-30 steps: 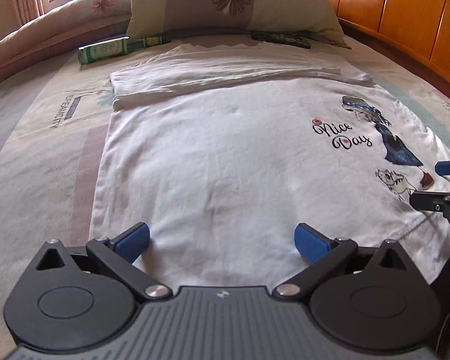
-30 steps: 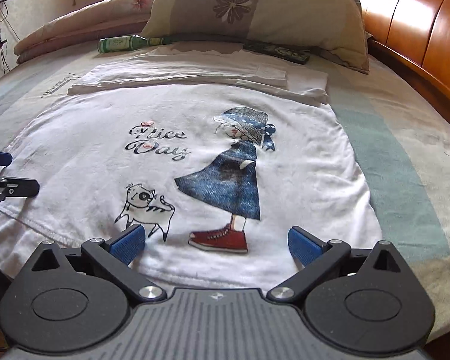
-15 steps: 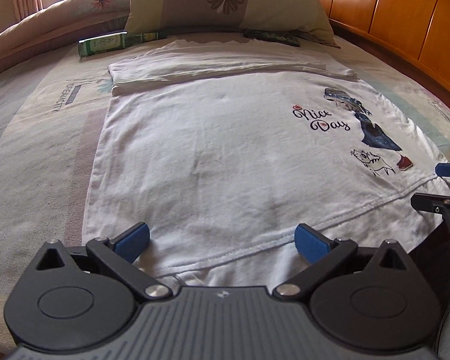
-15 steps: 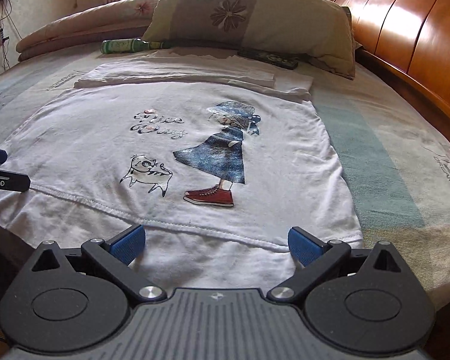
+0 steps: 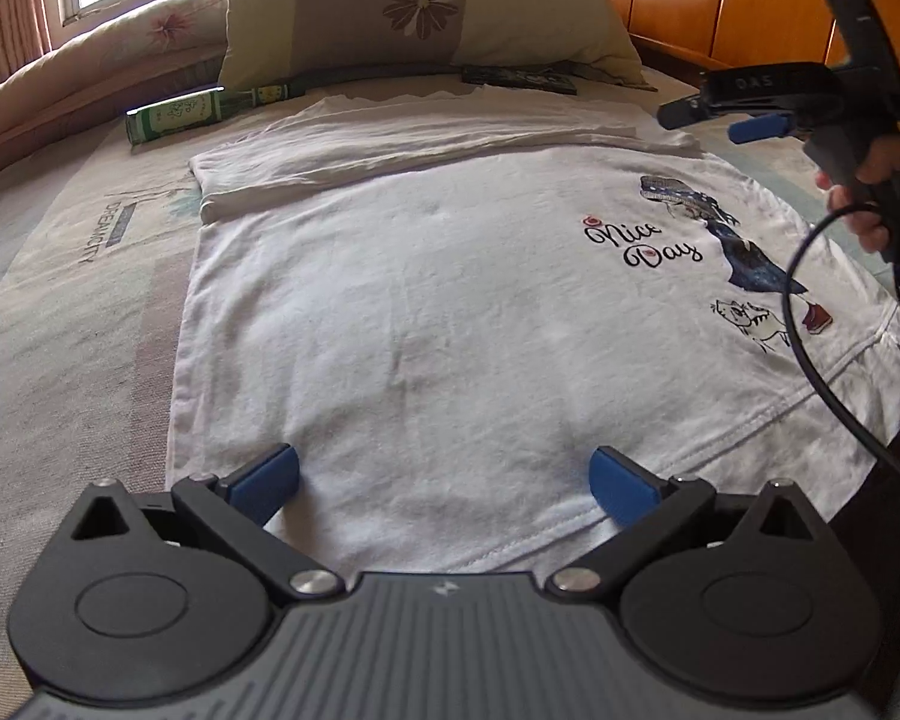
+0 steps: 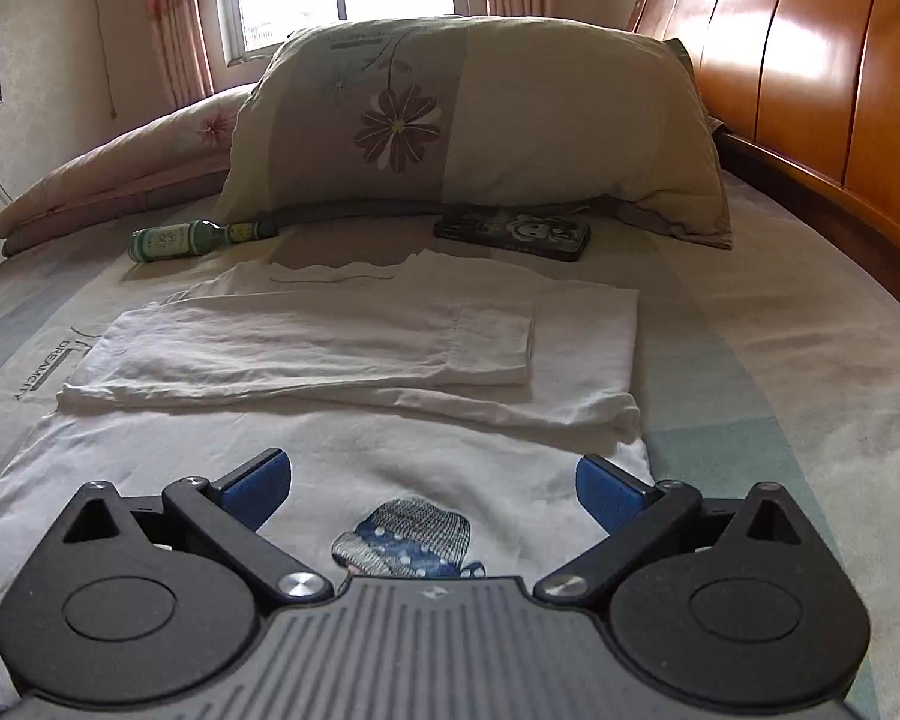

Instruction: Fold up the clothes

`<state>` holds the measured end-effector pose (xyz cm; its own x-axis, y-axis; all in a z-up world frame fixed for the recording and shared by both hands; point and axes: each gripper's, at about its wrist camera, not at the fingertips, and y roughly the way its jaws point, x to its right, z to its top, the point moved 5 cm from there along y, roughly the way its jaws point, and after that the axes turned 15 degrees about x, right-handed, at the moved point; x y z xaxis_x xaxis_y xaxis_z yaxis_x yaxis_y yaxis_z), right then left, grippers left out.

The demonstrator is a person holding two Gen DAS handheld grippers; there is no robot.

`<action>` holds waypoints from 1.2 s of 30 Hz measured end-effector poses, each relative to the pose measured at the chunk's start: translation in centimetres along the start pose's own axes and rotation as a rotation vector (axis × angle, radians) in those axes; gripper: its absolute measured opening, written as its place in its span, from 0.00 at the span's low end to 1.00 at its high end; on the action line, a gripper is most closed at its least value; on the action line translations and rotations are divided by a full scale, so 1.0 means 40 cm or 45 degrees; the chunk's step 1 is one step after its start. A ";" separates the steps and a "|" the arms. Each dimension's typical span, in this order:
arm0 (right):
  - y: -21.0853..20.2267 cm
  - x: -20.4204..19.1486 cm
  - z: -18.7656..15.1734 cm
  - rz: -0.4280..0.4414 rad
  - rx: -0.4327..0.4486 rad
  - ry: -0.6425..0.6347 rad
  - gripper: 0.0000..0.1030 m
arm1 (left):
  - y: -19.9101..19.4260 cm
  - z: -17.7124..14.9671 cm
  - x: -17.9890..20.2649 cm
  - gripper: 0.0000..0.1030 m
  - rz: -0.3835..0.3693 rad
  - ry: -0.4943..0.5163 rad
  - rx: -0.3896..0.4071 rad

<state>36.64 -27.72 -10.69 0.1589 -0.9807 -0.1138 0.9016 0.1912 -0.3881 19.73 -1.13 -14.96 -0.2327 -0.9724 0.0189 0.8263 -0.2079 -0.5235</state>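
A white T-shirt [image 5: 450, 300] with a "Nice Day" girl-and-cat print [image 5: 708, 252] lies flat on the bed, hem towards me. At its far end the sleeves are folded in across the top [image 6: 330, 354]. My left gripper [image 5: 444, 480] stands open low over the hem, nothing between its blue pads [image 5: 264, 480]. Held by a hand [image 5: 864, 210], my right gripper [image 5: 720, 120] hangs in the air above the shirt's right side. In the right wrist view the right gripper [image 6: 432, 486] is open over the printed hat [image 6: 402, 534], holding nothing.
A large flowered pillow [image 6: 468, 120] lies at the back, with a green bottle [image 6: 180, 240] and a flat dark case [image 6: 510, 234] in front of it. The wooden headboard [image 6: 810, 72] runs along the right. A rolled quilt [image 6: 120, 168] lies far left. A black cable [image 5: 810, 360] trails over the shirt's right edge.
The right gripper has lifted from the hem and moved forward, now up over the print near the folded sleeves. The left gripper moved slightly forward over the hem. Both stayed open.
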 end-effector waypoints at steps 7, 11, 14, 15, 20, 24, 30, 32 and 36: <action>0.110 0.004 -0.078 -0.111 -0.117 -0.093 1.00 | -0.014 -0.011 -0.002 0.99 -0.039 0.035 0.045; -0.028 -0.024 -0.131 -0.112 -0.176 -0.167 1.00 | -0.030 -0.012 -0.002 0.99 -0.036 0.042 0.027; -0.148 -0.040 -0.161 -0.099 -0.189 -0.198 1.00 | -0.054 -0.005 -0.004 0.99 0.010 0.032 0.064; -0.188 -0.051 -0.165 -0.064 -0.166 -0.210 1.00 | -0.062 -0.003 -0.003 0.99 0.012 0.025 0.083; -0.300 -0.105 -0.204 0.024 -0.126 -0.237 1.00 | -0.069 -0.041 0.029 0.99 -0.011 0.006 0.064; -0.326 -0.111 -0.260 0.029 -0.156 -0.166 1.00 | -0.112 -0.076 0.058 0.99 0.008 0.075 0.069; -0.353 -0.109 -0.282 -0.008 -0.093 -0.143 1.00 | -0.117 -0.044 0.067 0.99 0.023 0.043 0.069; -0.357 -0.109 -0.284 -0.010 -0.089 -0.144 1.00 | -0.099 -0.020 0.085 0.99 0.009 0.050 0.103; -0.366 -0.108 -0.287 -0.008 -0.093 -0.144 1.00 | -0.053 -0.019 0.112 0.99 0.016 0.087 0.124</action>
<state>18.13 -25.81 -15.01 0.2014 -0.9795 -0.0093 0.8716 0.1836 -0.4545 16.54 -4.95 -14.39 -0.2540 -0.9661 -0.0471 0.8744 -0.2086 -0.4382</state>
